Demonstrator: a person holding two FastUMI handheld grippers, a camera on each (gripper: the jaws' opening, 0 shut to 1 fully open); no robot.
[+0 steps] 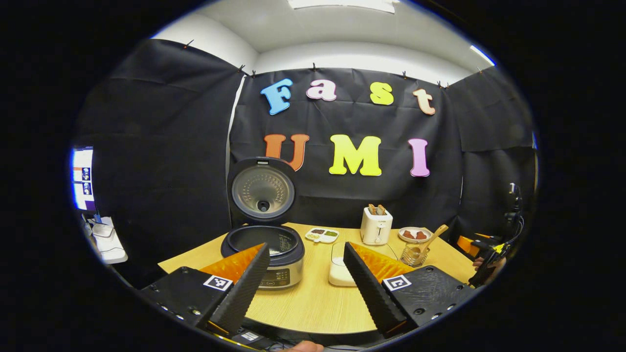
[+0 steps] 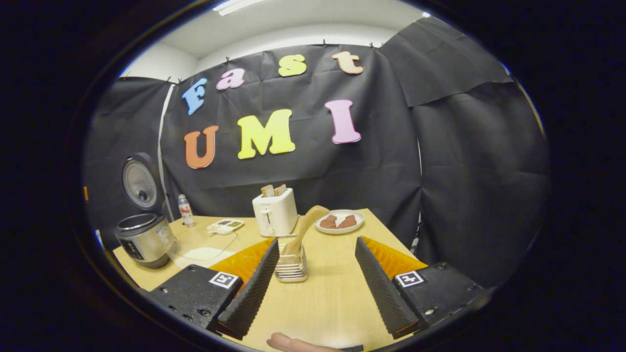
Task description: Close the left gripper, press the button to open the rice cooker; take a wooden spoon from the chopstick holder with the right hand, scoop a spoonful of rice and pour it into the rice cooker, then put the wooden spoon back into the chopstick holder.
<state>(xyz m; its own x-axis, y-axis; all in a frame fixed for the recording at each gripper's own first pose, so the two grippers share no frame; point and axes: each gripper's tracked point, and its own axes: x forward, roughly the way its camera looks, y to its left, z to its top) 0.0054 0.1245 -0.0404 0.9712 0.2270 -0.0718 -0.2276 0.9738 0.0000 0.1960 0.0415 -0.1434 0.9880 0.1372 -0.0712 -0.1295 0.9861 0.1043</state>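
Right hand-held gripper [image 2: 313,278] spread, wooden spoon [image 2: 304,229] in chopstick holder [image 2: 291,266] just ahead

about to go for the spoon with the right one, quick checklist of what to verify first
1. Rice cooker lid up: ok.
2. Wooden spoon standing in the chopstick holder: ok.
3. Right hand-held gripper open, holding nothing: ok.
4. Left hand-held gripper open, away from the holder: ok.
5. Rice container reachable beside the cooker: cannot tell, partly hidden.
6. Toaster behind the holder, apart from the spoon: ok.
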